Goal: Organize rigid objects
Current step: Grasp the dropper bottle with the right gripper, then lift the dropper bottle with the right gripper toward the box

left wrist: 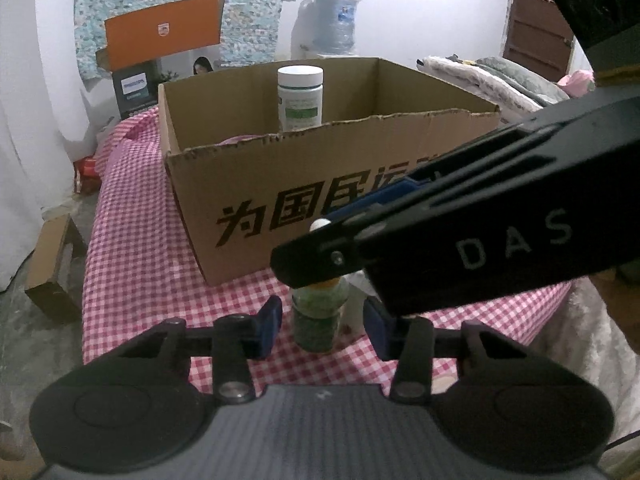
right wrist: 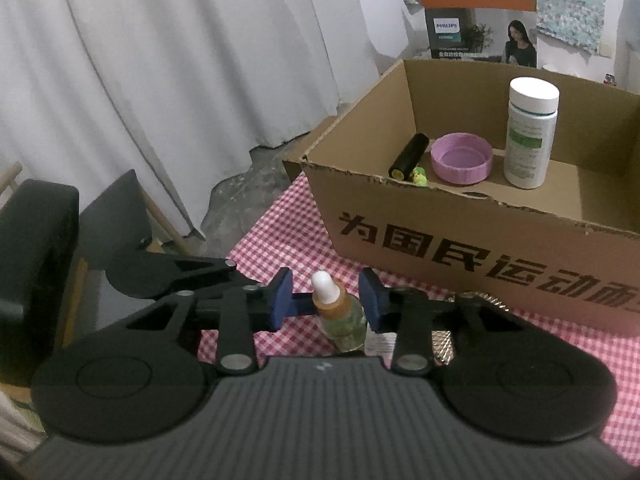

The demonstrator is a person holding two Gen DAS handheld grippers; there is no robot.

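Observation:
A small dropper bottle [right wrist: 340, 312] with a white tip and greenish contents stands on the red checked cloth in front of the cardboard box [right wrist: 460, 256]. My right gripper [right wrist: 327, 300] is open, its blue pads on either side of the bottle's neck, not touching. My left gripper [left wrist: 322, 326] is open around the same bottle [left wrist: 318, 320] lower down. The right gripper's body crosses the left wrist view above the bottle. Inside the box are a white pill bottle [right wrist: 528, 132], a pink lid [right wrist: 462, 160], a black cylinder [right wrist: 410, 156] and a small green item [right wrist: 419, 176].
The box sits on the checked table [left wrist: 140, 248]. A gold ribbed object [right wrist: 444, 340] and a white label lie behind the bottle. A Philips carton [right wrist: 476, 8] stands behind the box. White curtains hang left, with a dark chair [right wrist: 36, 264] beside the table.

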